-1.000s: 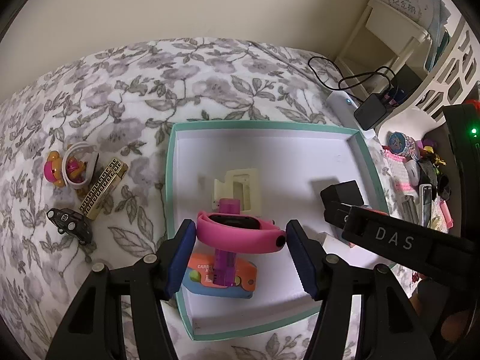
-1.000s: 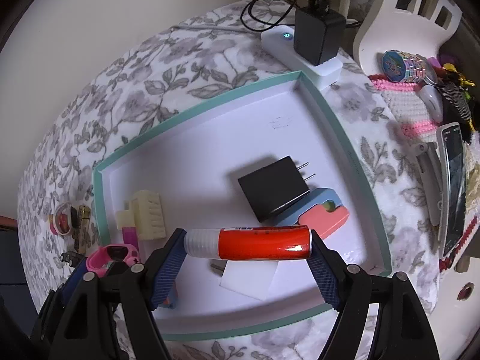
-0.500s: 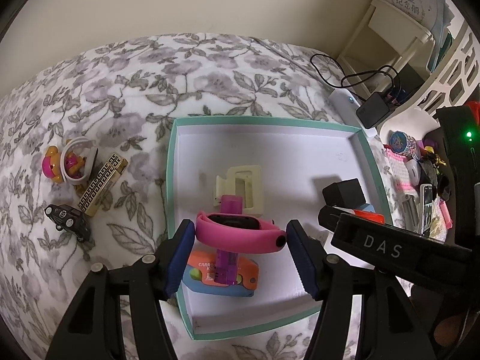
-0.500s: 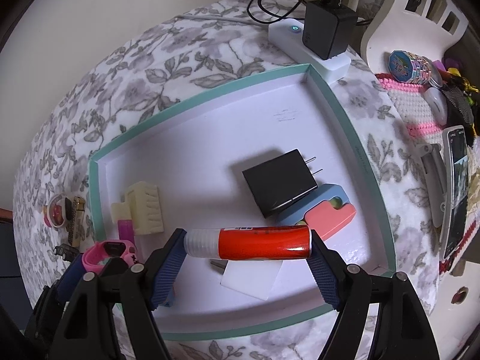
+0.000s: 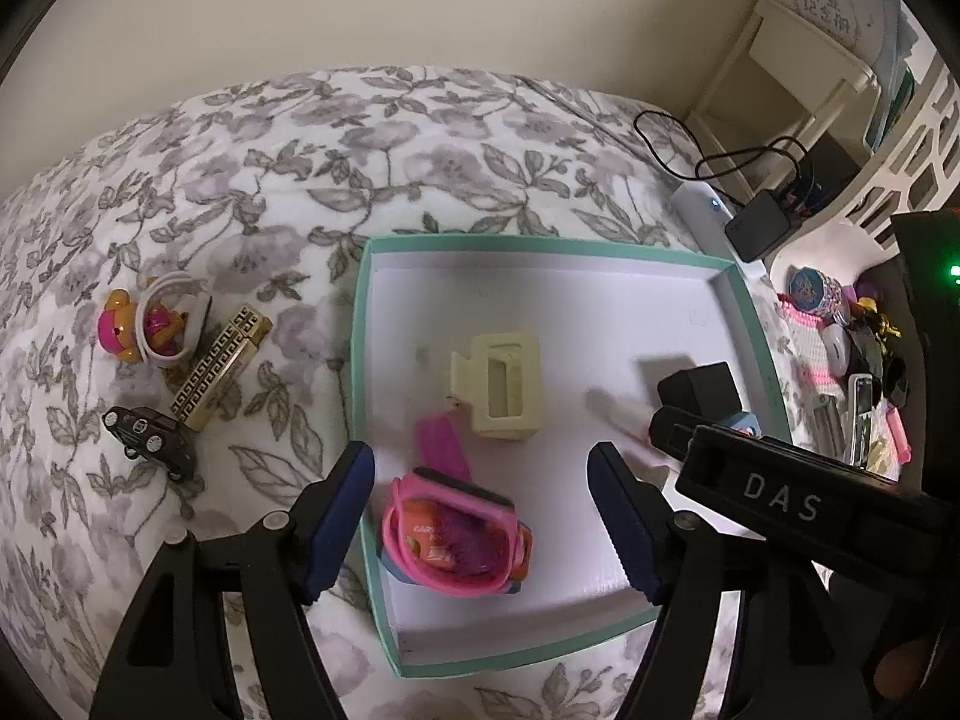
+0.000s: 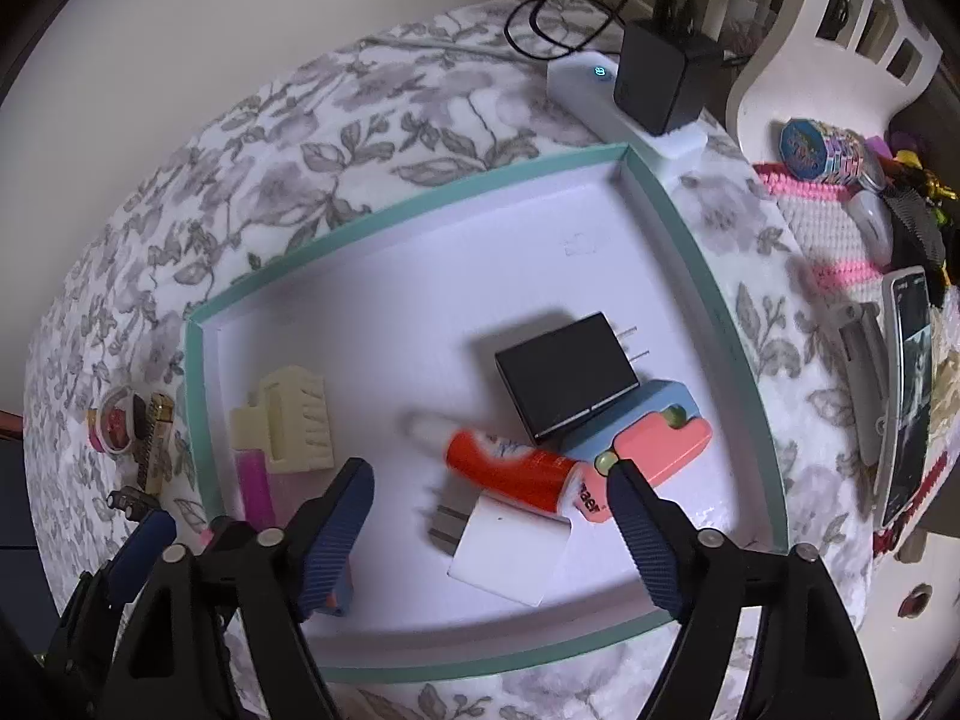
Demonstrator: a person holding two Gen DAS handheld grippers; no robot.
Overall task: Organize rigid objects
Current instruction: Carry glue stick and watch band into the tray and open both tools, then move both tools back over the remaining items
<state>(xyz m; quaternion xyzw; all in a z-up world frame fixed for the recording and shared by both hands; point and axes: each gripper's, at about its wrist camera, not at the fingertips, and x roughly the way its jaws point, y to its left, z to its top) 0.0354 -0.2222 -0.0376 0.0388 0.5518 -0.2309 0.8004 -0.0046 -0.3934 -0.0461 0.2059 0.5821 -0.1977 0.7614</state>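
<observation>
Inside the shallow teal-rimmed white tray [image 5: 359, 324] on the floral bed cover [image 5: 252, 168], the pink rubber wristband [image 5: 450, 531] lies on an orange-and-blue case below the cream hair claw [image 5: 501, 384], with the left gripper [image 5: 480, 531] spread wide and empty above it. The right gripper [image 6: 489, 525] is likewise wide apart and empty over the red-and-white glue stick [image 6: 510, 471], which rests against the black plug adapter [image 6: 564, 375].

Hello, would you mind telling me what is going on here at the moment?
A person with a gripper in each hand is sorting small items into a teal-rimmed box on a floral bedspread. Both grippers are open and hold nothing: the left gripper is above a pink watch in the box, the right gripper above a red glue stick. A toy car lies outside on the bedspread.
</observation>
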